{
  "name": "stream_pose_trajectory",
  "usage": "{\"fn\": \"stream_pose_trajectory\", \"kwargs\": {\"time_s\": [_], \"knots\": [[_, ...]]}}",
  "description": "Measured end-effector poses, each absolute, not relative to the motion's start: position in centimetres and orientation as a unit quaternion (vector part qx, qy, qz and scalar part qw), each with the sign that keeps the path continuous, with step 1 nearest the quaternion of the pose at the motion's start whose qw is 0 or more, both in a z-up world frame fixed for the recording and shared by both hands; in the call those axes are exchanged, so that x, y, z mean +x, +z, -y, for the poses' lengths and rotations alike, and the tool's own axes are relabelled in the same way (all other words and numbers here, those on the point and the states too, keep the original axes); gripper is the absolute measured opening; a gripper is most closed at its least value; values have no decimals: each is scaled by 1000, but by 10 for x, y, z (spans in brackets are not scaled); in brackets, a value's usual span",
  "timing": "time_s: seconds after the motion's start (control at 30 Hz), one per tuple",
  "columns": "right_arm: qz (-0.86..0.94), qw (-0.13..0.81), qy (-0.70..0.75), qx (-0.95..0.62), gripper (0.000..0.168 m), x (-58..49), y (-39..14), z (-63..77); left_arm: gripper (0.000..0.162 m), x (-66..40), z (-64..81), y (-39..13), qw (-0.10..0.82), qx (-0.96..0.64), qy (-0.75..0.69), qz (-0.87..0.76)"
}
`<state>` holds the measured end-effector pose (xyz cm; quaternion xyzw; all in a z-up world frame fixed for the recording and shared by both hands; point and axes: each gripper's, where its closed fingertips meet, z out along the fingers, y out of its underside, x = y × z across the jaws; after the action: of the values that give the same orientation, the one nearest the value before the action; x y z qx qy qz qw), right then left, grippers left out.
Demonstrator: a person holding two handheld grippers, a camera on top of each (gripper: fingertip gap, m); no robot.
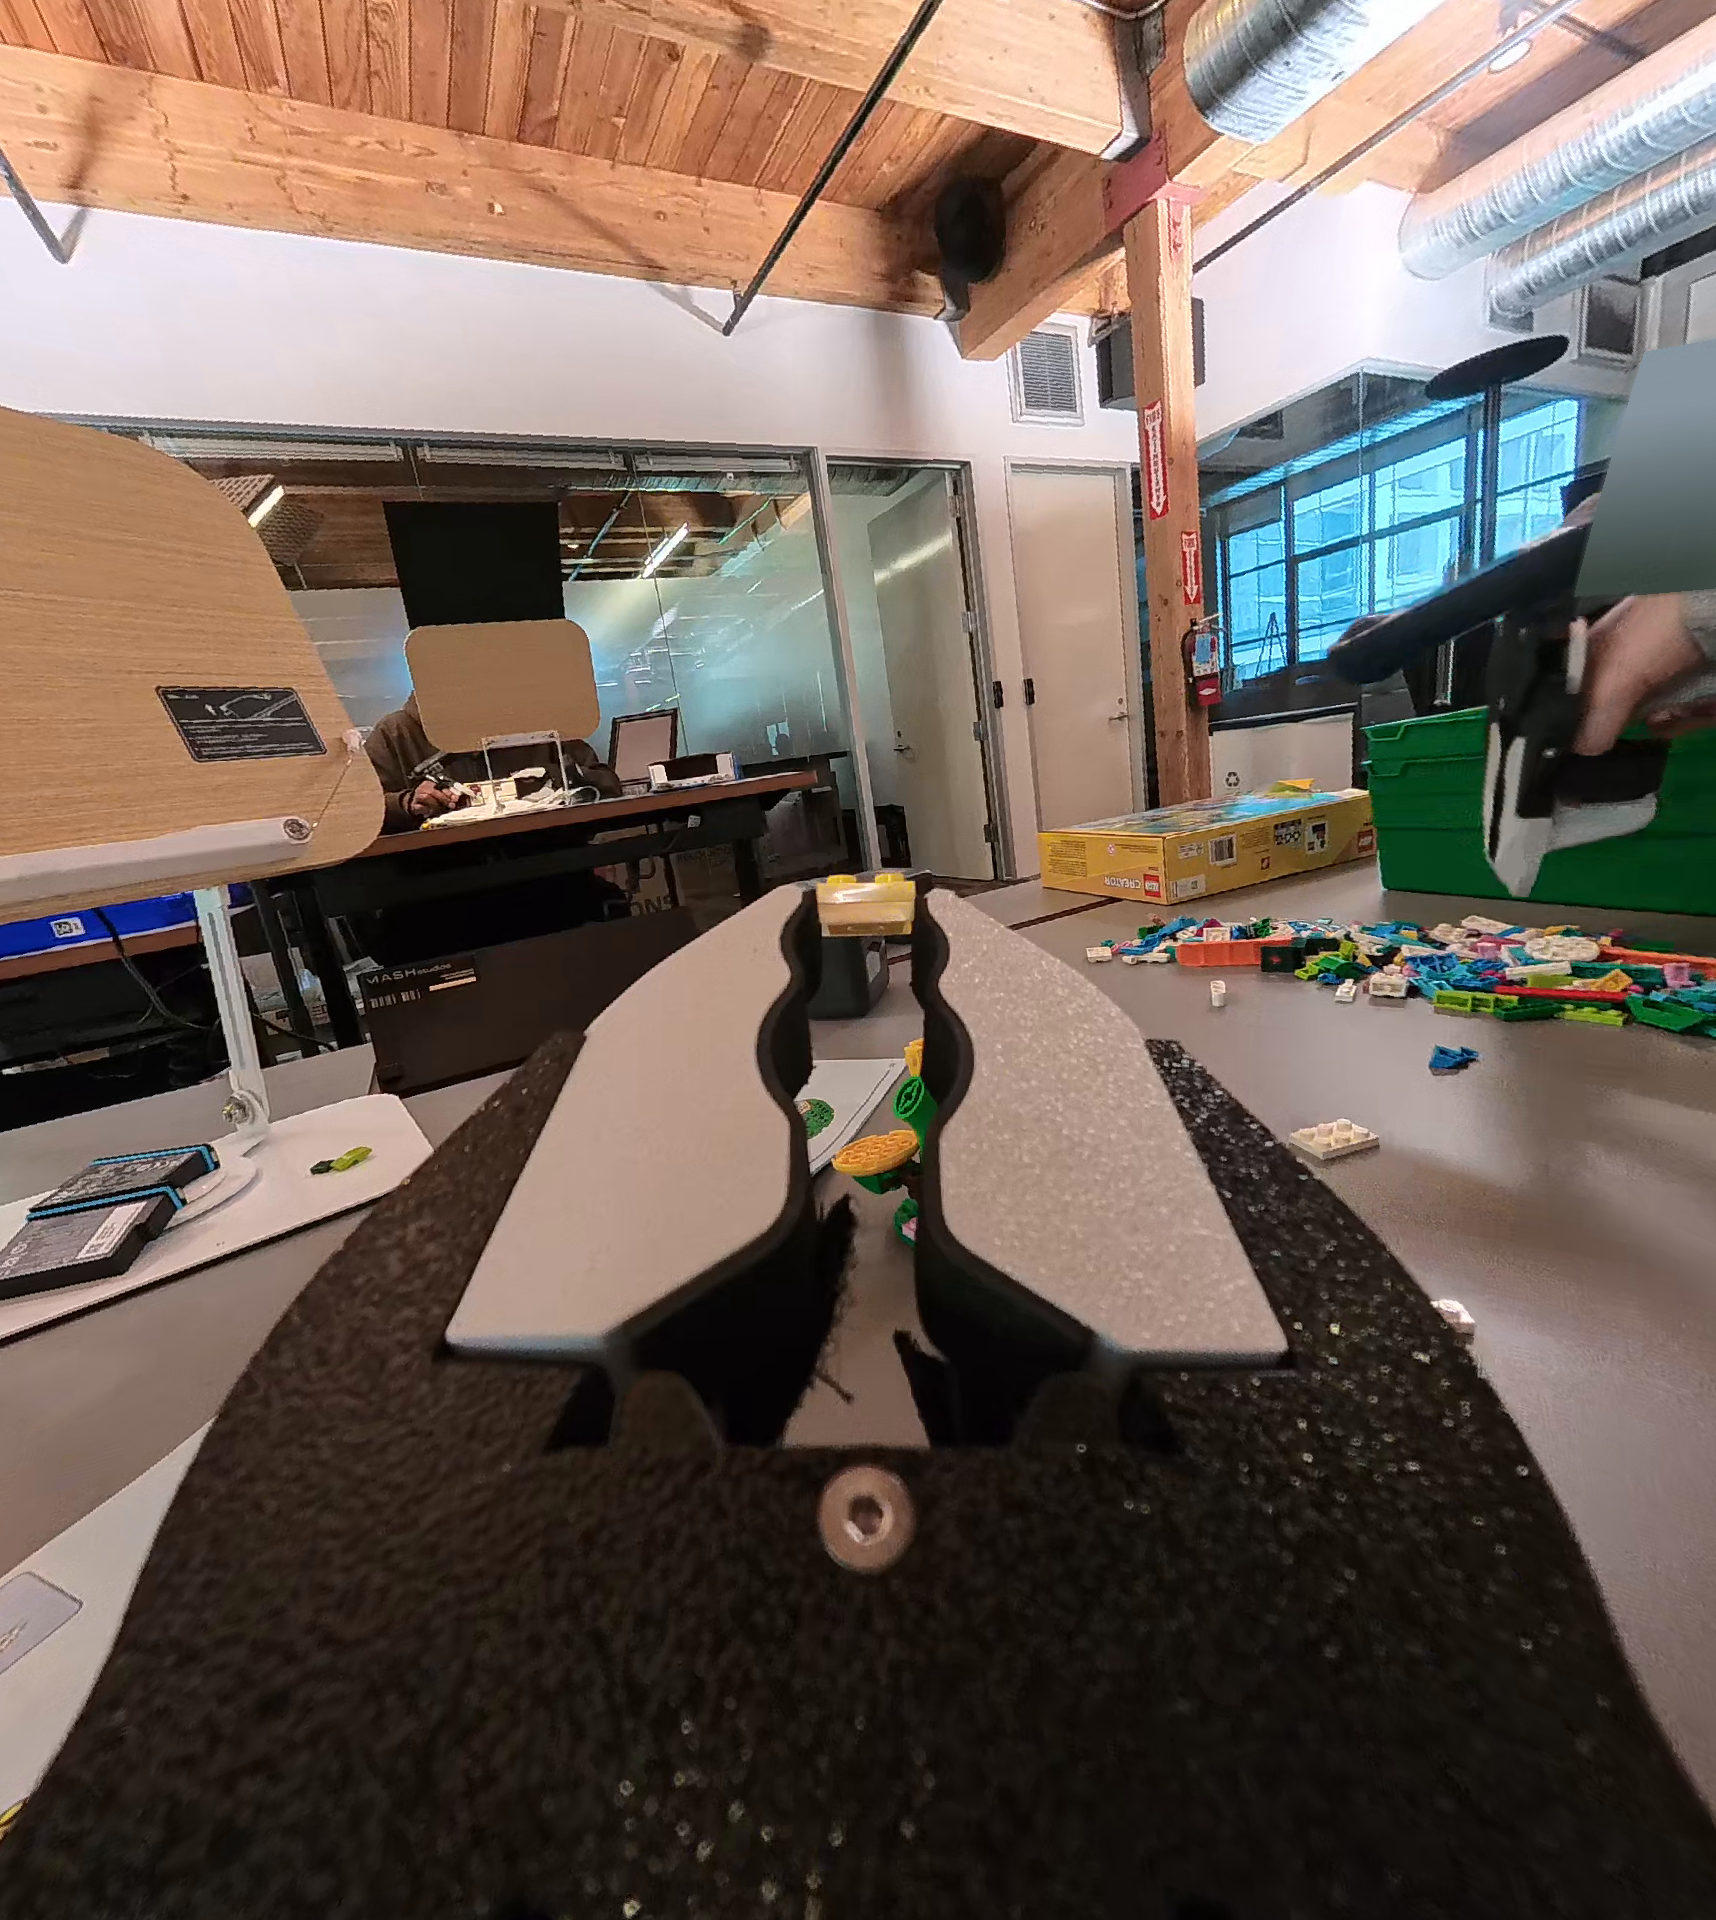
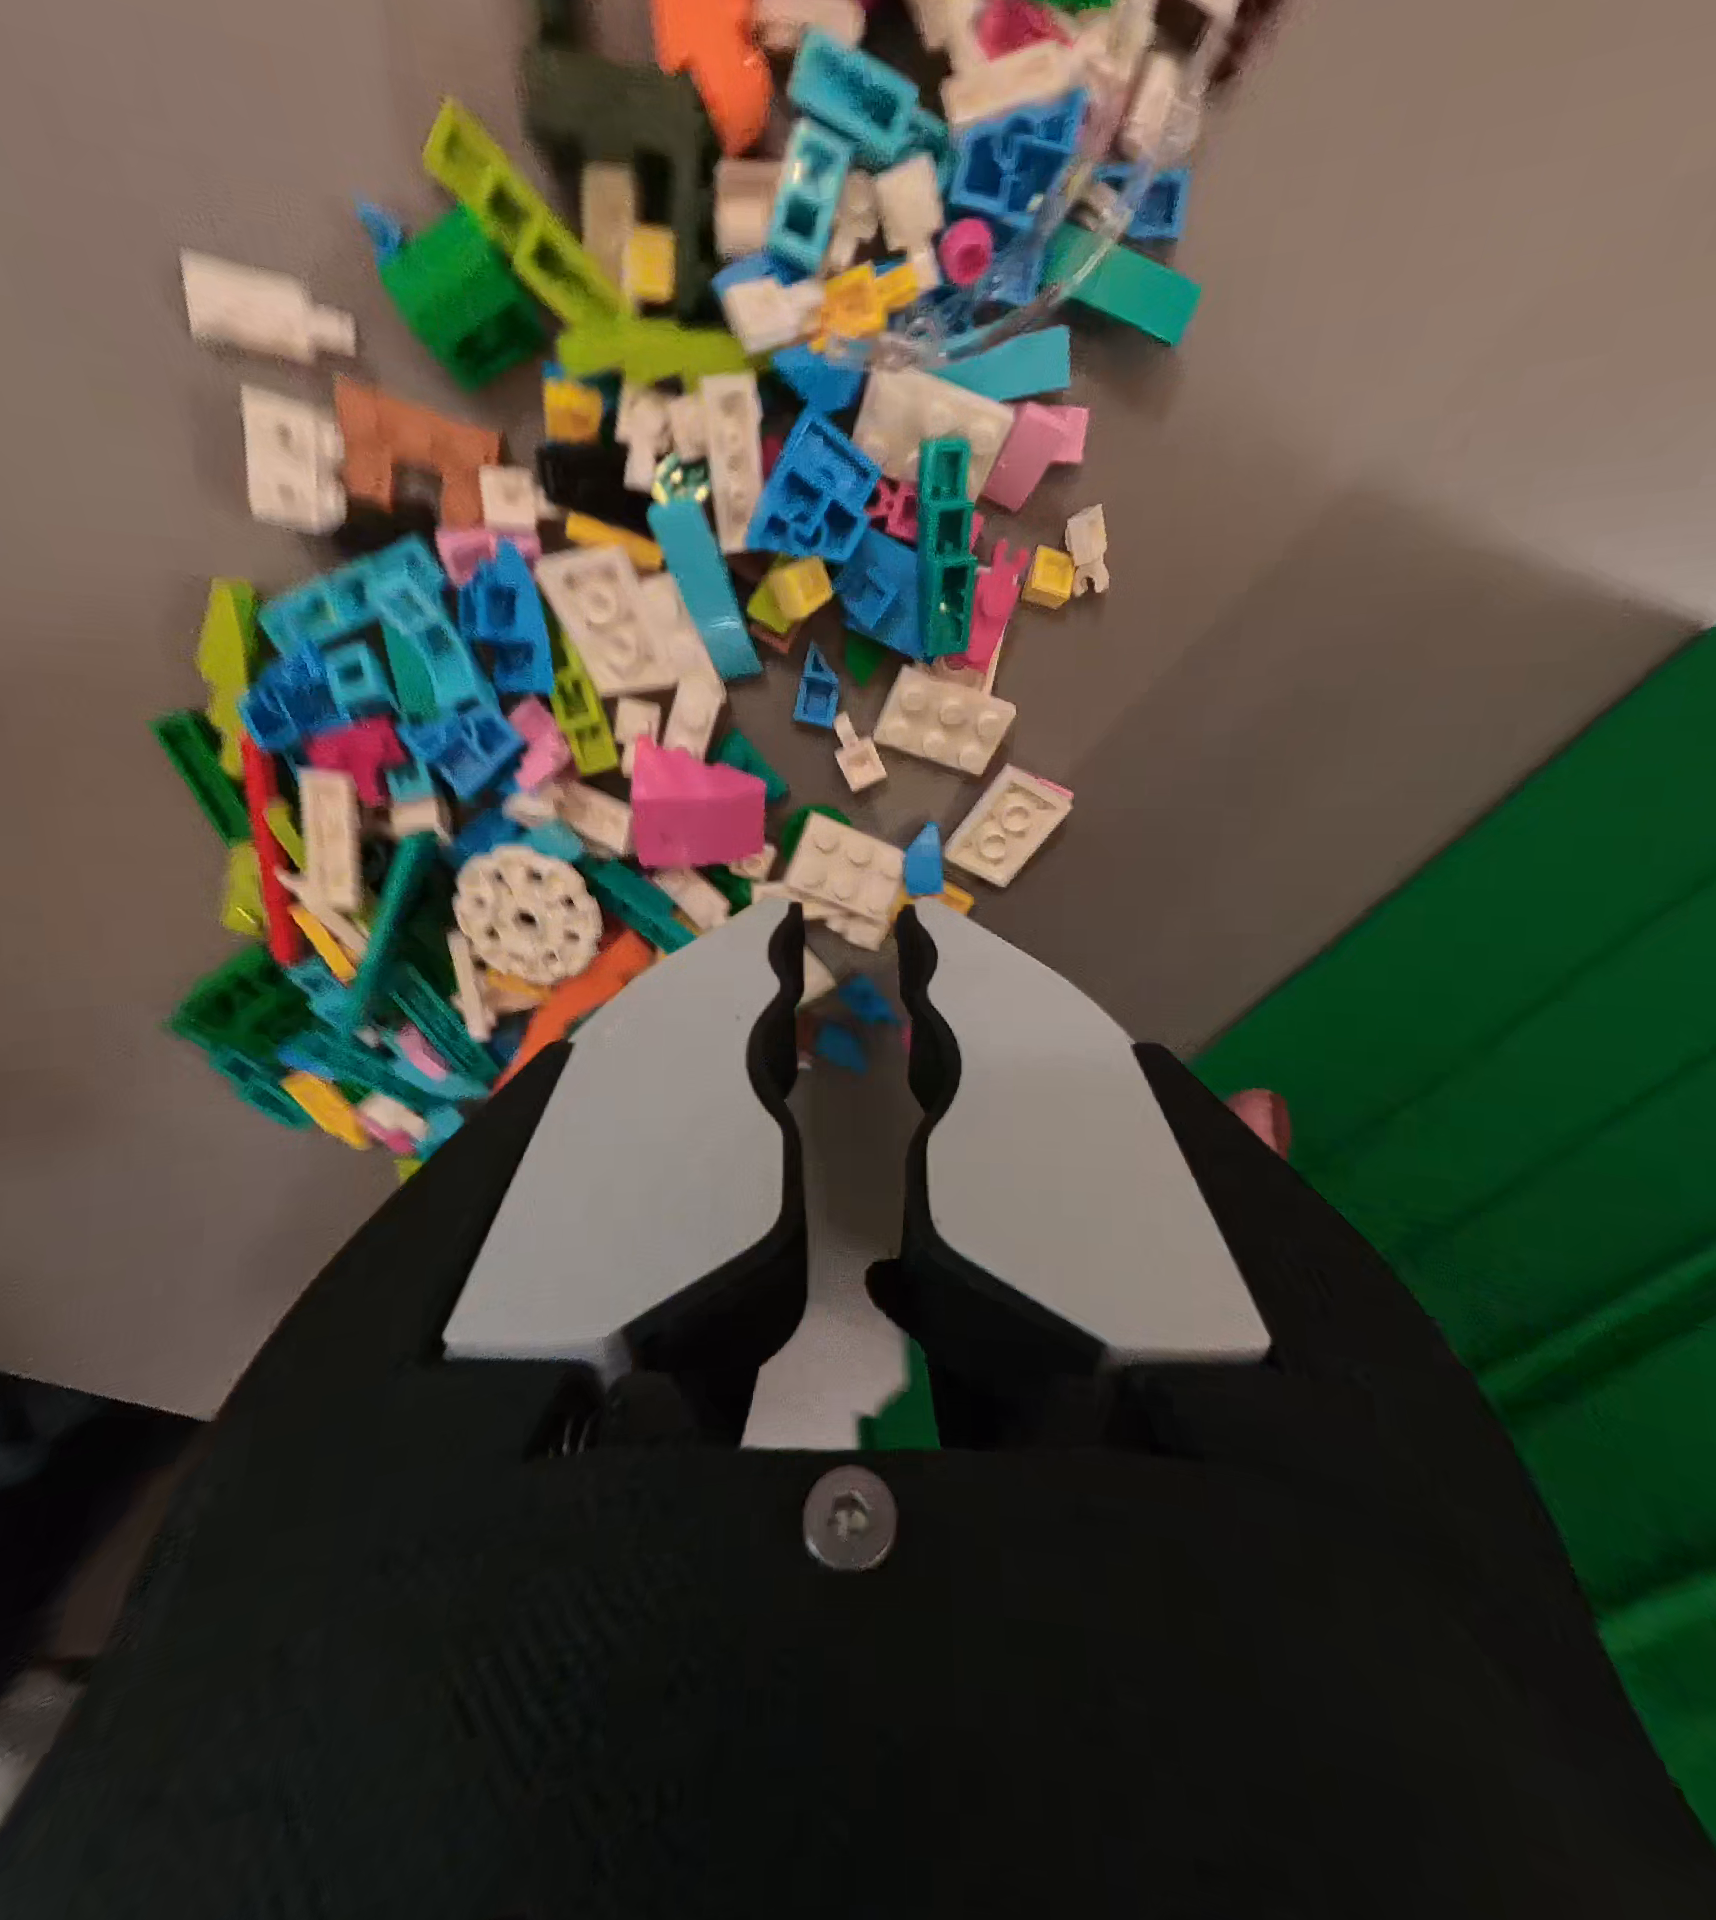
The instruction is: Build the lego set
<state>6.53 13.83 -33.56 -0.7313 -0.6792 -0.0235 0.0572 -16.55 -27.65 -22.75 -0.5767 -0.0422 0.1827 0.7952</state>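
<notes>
My left gripper is shut on a small yellow and tan lego piece and holds it above the grey table. Below it, between the fingers, a small green and yellow lego build stands on the table by an instruction sheet. My right gripper is open and empty, pointing down over a pile of loose coloured bricks; a white 2x3 plate lies just beyond its tips. The right gripper also shows far right in the left wrist view, held above the brick pile.
A green bin stands behind the pile and shows at the right in the right wrist view. A yellow lego box lies at the back. A white plate lies alone. A wooden stand and black packs sit left.
</notes>
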Motion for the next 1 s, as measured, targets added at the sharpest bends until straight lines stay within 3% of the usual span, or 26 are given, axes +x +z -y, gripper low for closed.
{"fn": "stream_pose_trajectory", "kwargs": {"time_s": [0.03,0.2,1.0], "knots": [[647,51,2,-761,19,63,-339,-138,16,-165,276,-228,795,-577,183,42],[502,7,59,-863,40,62,-354,-146,16,-165,277,-228,794,-578,185,41],[503,-42,28,-863,25,72,-365,-141,16,-166,278,-228,796,-576,182,41]]}}
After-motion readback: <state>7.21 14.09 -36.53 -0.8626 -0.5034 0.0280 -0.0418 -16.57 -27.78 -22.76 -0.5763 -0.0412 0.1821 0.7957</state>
